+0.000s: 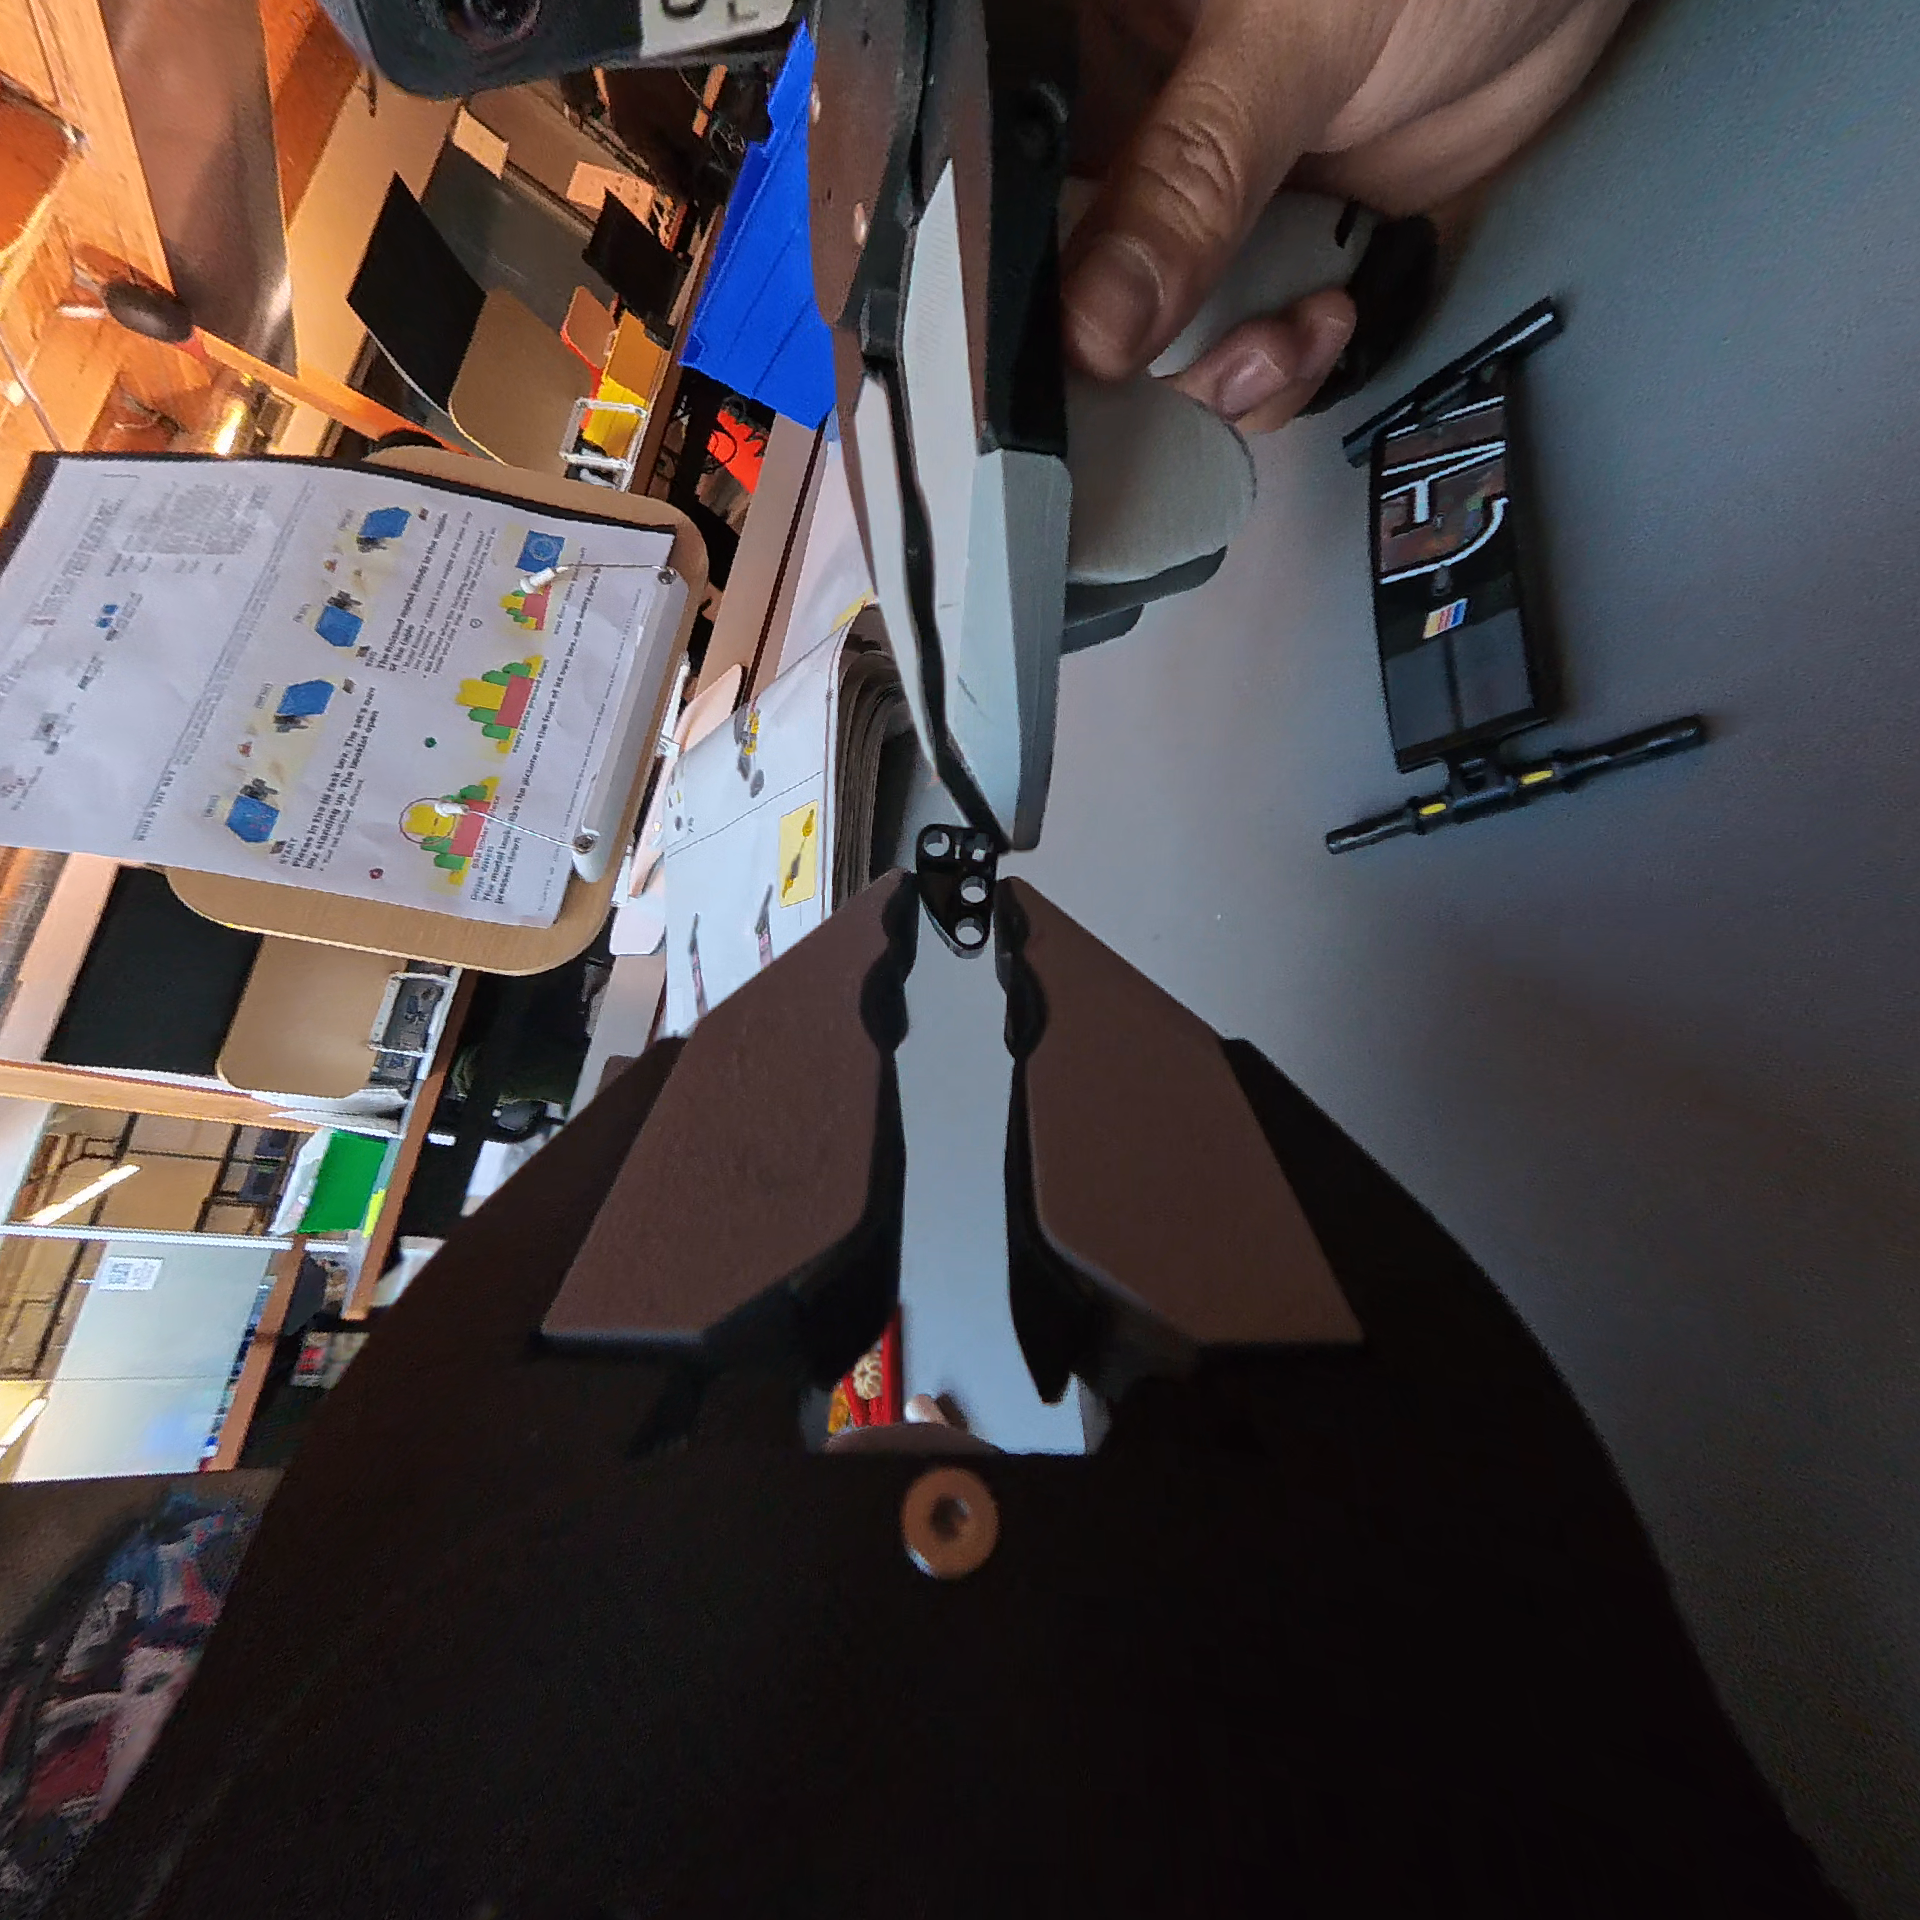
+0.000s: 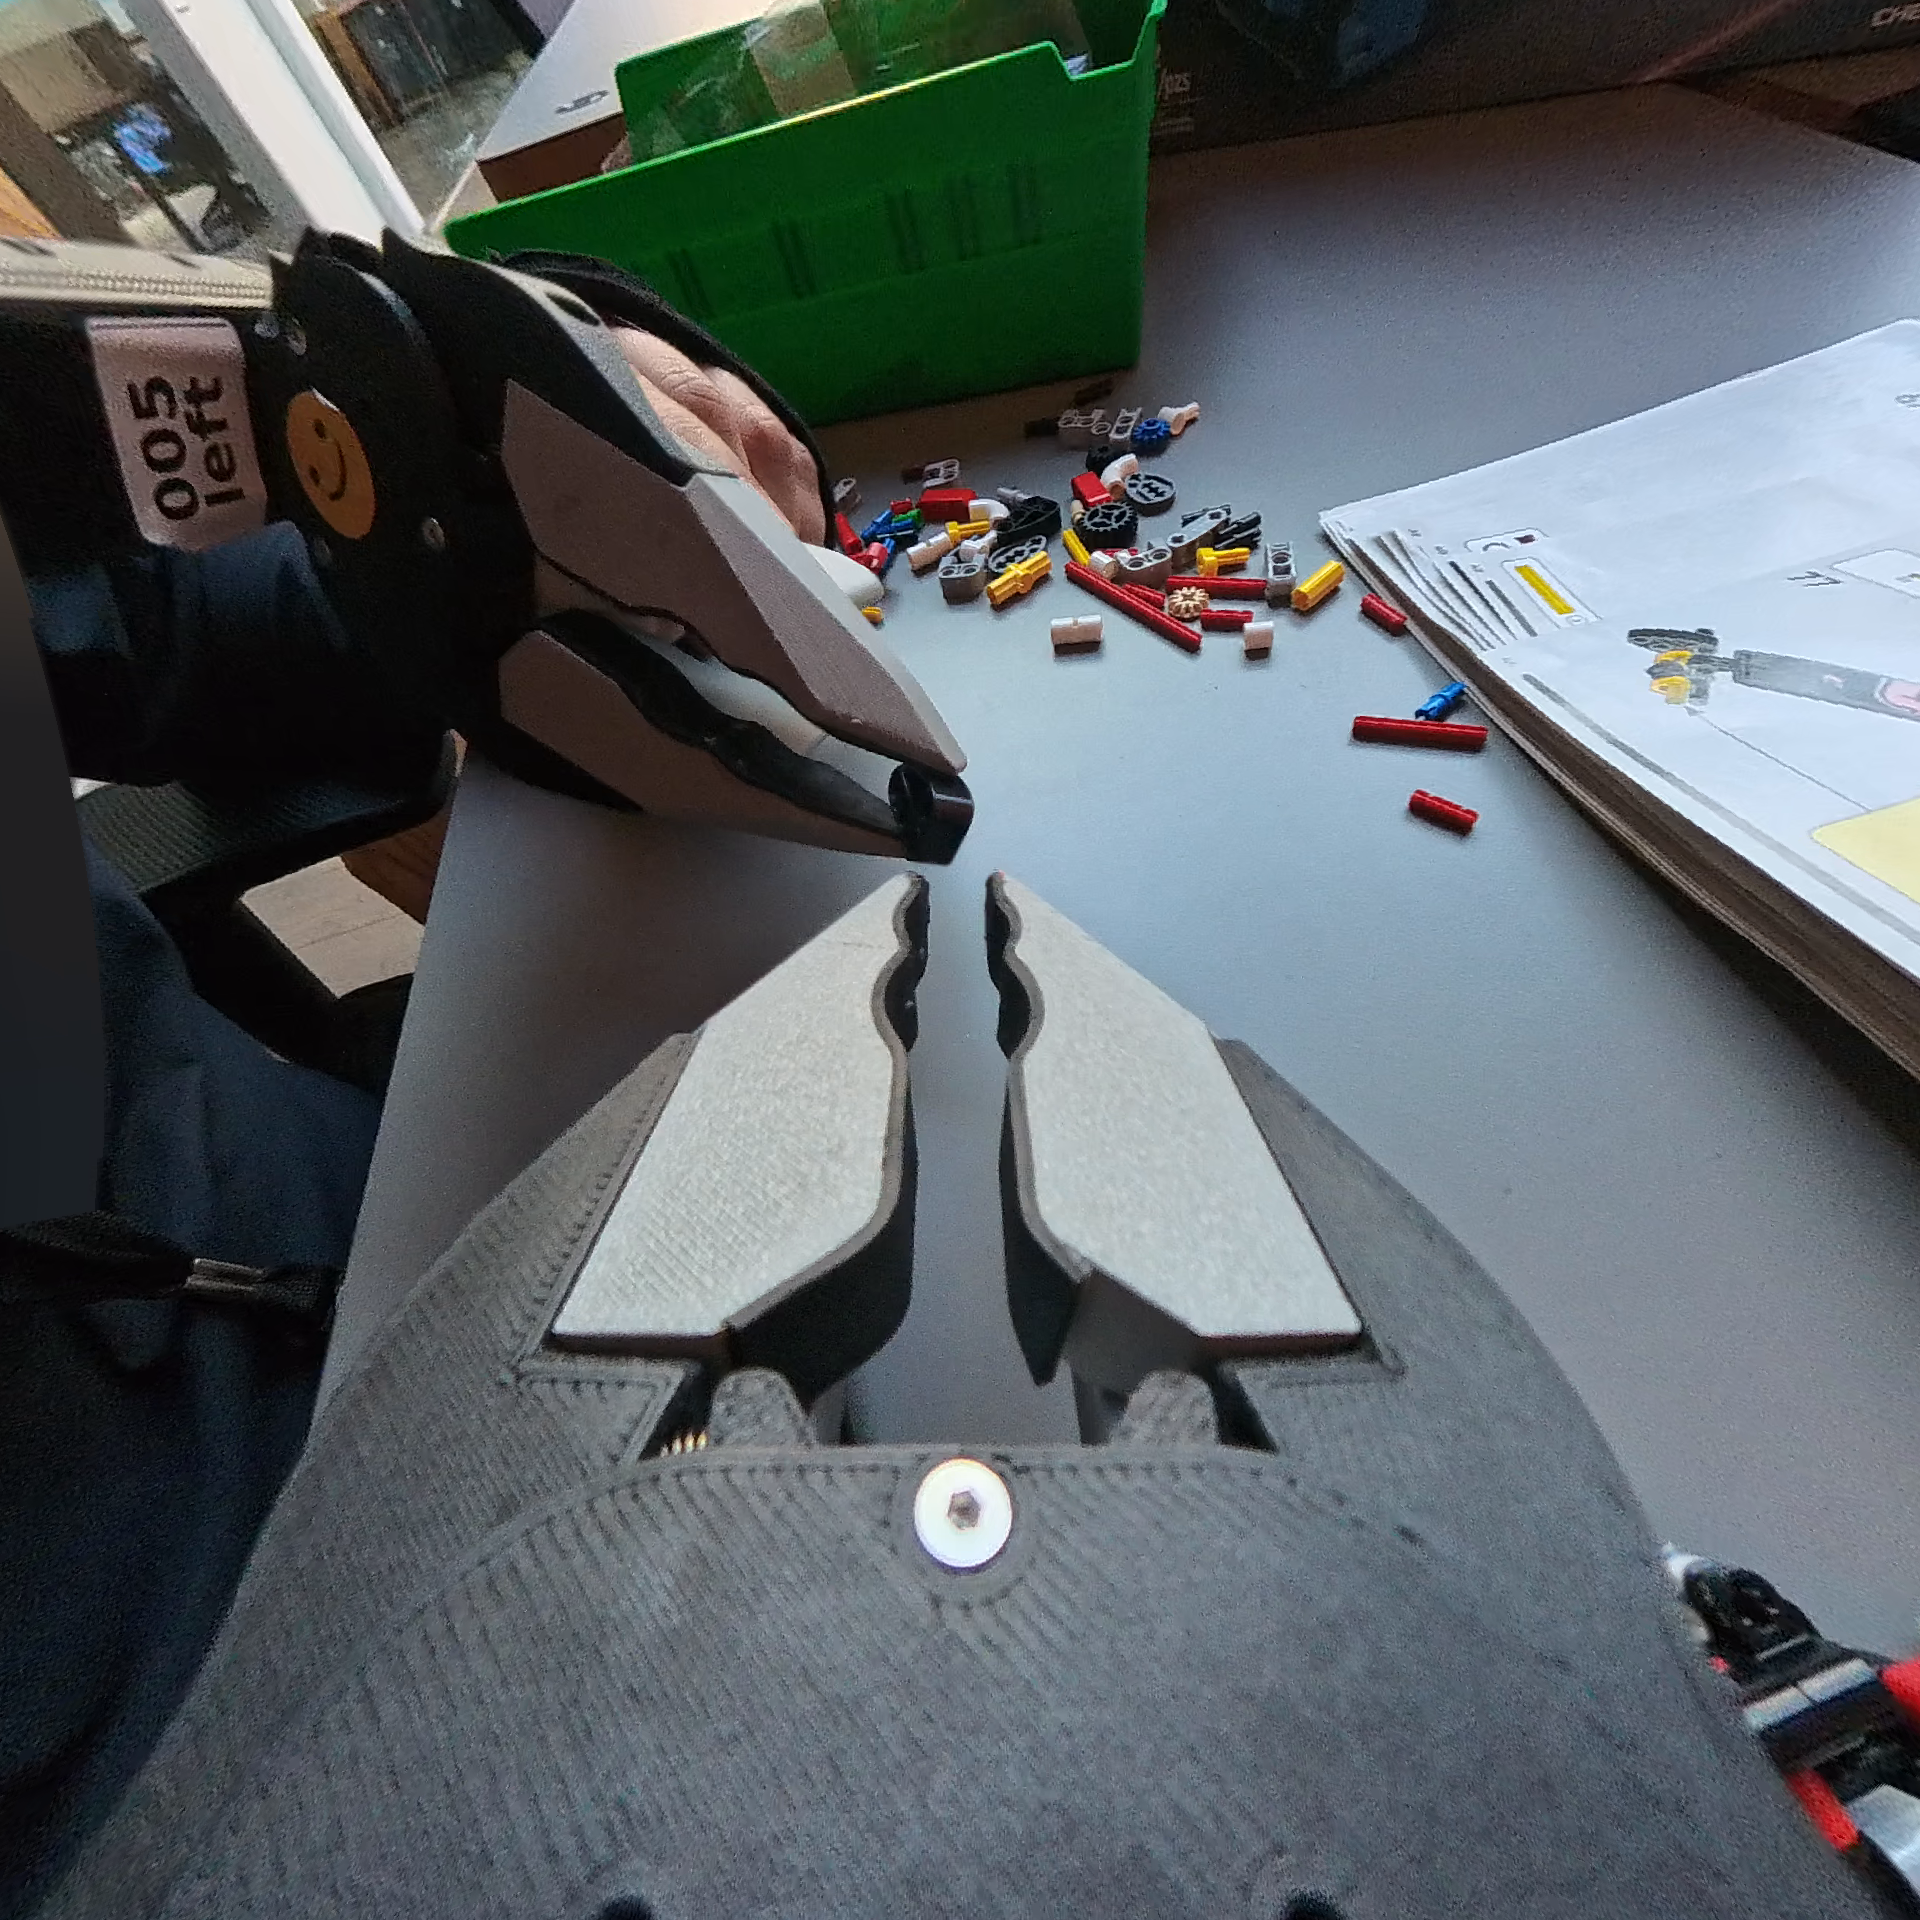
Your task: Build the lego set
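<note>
My left claw [image 1: 958,883] pinches a small black holed plate [image 1: 961,885] at its tips, pads pressed on both sides. My right claw [image 2: 956,894] stands just beside it, fingers narrowly parted on nothing. Farther off on the grey table [image 2: 1351,1039] lie scattered small bricks [image 2: 1122,551], an instruction booklet [image 2: 1714,644] and a green bin [image 2: 883,229].

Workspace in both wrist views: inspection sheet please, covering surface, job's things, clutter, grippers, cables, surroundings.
Surface: grey table, bare beneath the grippers.
Job's things: black holed plate piece; black panel assembly with axle.
Clutter: loose small building parts; red axles; instruction booklet.
Grippers: left gripper shut on the black piece; right gripper open, nothing between its fingers.
Cables: nothing seen.
Surroundings: green bin; blue bin; clipboard with sheet.
</note>
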The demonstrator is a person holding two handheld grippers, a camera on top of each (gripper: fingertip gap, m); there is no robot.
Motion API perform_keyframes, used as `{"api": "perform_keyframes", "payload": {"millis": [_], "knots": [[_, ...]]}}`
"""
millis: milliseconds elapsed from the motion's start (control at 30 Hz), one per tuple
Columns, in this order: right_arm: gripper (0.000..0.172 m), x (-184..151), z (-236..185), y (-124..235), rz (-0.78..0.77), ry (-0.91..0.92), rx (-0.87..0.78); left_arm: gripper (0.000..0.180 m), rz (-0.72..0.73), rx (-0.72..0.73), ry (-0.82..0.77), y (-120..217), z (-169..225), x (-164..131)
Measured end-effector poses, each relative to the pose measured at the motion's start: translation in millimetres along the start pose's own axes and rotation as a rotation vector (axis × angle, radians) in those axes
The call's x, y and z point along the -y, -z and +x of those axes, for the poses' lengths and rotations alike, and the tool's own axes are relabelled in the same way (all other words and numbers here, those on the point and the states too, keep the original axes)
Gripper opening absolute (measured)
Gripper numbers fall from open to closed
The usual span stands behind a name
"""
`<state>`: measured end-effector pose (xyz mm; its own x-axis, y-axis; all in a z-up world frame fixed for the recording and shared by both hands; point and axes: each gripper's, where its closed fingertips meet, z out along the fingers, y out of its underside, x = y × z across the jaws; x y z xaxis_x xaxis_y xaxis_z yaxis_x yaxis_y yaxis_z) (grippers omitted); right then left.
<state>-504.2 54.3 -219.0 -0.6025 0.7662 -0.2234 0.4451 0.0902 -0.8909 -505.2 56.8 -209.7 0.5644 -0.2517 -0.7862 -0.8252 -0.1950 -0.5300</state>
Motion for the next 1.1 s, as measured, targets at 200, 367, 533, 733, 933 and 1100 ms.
{"api": "perform_keyframes", "payload": {"millis": [200, 367, 533, 733, 933, 1100], "knots": [[0.012, 1.1, -0.6, 0.8, 0.011, -0.022, 0.023, 0.011, 0.001, -0.008, 0.055, 1.0, -4.0, -3.0], [0.012, 9.5, -8.3, 2.1, 0.059, -0.038, 0.080, 0.011, 0.007, -0.014, 0.030, 0.7, -0.6, -0.1], [0.006, 10.4, -6.2, 2.5, 0.071, -0.086, 0.096, 0.012, 0.015, -0.014, 0.034, 1.1, -0.6, 1.8], [0.010, 12.4, -4.0, 4.9, 0.092, -0.126, 0.112, 0.012, 0.050, -0.099, 0.255, 0.1, -2.2, 2.7], [0.011, 11.2, -3.6, 3.9, 0.086, -0.126, 0.109, 0.012, 0.057, -0.143, 0.379, 0.5, -5.4, -2.0], [0.012, 12.9, -7.9, 3.4, 0.093, -0.121, 0.129, 0.012, 0.071, -0.146, 0.275, 1.0, 3.1, 6.1]]}}
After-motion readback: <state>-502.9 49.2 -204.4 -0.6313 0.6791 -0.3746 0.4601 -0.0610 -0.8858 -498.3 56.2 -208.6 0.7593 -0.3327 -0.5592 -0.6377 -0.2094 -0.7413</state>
